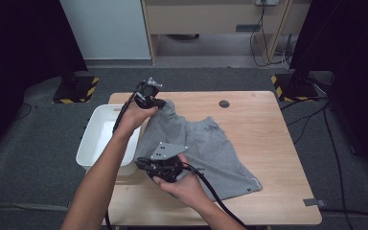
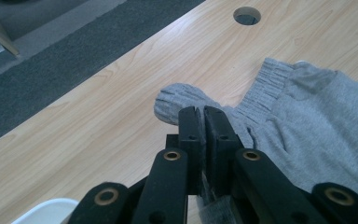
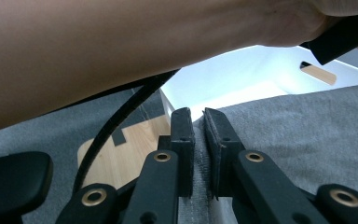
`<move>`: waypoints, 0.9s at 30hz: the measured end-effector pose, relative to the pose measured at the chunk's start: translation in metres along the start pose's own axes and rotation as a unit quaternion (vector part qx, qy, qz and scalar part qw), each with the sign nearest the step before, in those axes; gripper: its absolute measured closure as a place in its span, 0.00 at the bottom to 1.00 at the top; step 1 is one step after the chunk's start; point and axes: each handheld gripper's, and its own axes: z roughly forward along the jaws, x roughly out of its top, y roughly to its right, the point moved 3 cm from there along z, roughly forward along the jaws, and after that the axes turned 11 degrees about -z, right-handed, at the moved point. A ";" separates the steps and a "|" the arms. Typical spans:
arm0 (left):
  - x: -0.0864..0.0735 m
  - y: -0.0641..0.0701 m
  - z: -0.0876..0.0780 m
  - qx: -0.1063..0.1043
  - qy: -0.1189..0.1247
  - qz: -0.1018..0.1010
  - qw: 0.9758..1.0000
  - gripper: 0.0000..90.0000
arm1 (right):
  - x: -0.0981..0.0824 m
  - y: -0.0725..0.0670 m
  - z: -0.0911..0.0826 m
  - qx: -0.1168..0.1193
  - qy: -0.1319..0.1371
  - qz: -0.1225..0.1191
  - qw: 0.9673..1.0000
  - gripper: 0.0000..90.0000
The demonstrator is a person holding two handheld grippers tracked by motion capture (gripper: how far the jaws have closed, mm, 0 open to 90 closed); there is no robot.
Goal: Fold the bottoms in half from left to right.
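Lying spread across the middle of the wooden tabletop, the grey shorts reach with their near-left edge over the rim of a white bin. The left gripper has its jaws clenched on the ribbed waistband corner at the far-left end. The right gripper pinches the fabric's near-left edge, just beside the bin. A round cable hole sits beyond the shorts.

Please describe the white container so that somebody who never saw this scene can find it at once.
Look at the wooden table and go to its left edge. There sits the white bin, rectangular and open-topped, just left of the grey shorts. It is the scene's one hard white thing, partly crossed by the person's left forearm.
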 end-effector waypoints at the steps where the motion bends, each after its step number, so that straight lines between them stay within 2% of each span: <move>1: 0.000 -0.002 -0.002 -0.001 0.000 -0.001 1.000 0.96 | 0.002 -0.001 0.001 0.001 0.001 -0.001 1.000 0.92; 7: 0.001 -0.008 -0.011 0.002 -0.001 -0.001 1.000 0.96 | 0.012 -0.004 0.006 0.001 0.009 -0.003 1.000 0.92; 14: 0.005 -0.006 -0.013 -0.003 0.006 -0.007 1.000 0.96 | 0.017 -0.001 0.001 -0.003 0.008 -0.007 1.000 0.92; 18: 0.010 0.002 -0.008 -0.010 0.009 -0.008 1.000 0.96 | 0.014 0.004 -0.013 -0.011 0.000 -0.009 1.000 0.92; 27: 0.022 0.026 0.015 -0.022 0.005 -0.003 1.000 0.96 | -0.004 0.016 -0.061 -0.025 -0.018 -0.013 0.999 0.92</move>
